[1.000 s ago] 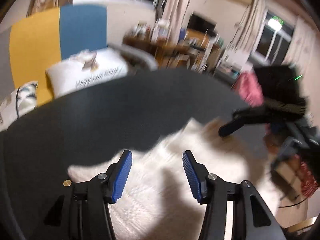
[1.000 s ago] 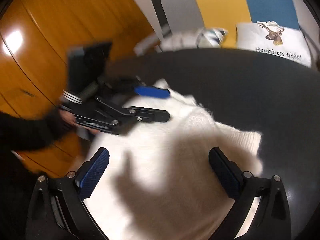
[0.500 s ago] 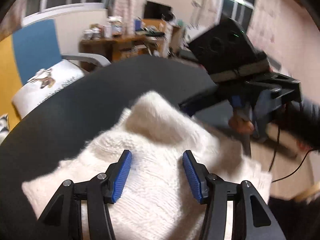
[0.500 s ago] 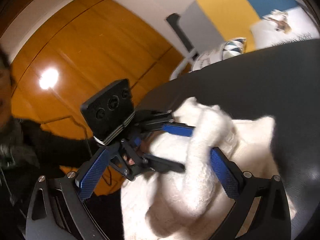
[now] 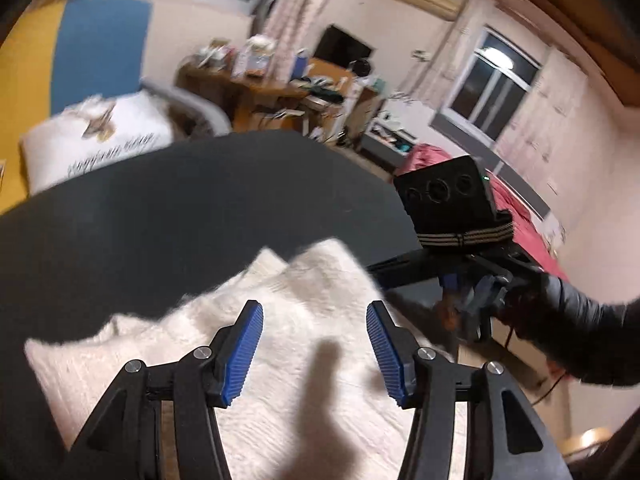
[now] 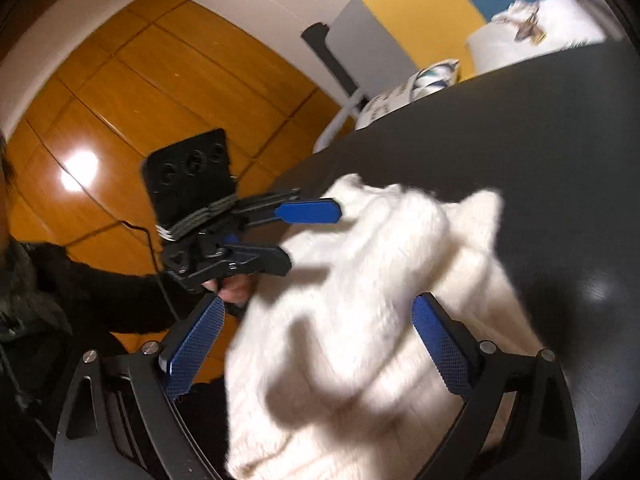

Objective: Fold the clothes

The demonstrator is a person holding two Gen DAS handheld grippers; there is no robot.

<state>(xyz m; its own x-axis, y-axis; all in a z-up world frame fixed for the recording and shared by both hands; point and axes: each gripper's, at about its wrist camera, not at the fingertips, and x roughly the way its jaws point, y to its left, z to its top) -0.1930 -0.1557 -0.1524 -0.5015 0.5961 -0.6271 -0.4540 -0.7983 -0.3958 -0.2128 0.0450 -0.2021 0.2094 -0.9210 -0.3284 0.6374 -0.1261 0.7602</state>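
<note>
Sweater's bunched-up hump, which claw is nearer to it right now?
Right. The open right claw straddles the hump, one finger on each side. The open left claw is off at the edge of the sweater, beside the hump, not around it.

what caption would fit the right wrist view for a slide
Open right gripper over a rumpled white knit sweater on a dark table, with the open left gripper at its far edge.

We see a cream-white knitted sweater (image 5: pixel 304 364) on a dark grey table (image 5: pixel 160 216). Our gripper pads (image 5: pixel 242 354) are blue and ribbed; the wall panels (image 6: pixel 424 4) are yellow and blue.
</note>
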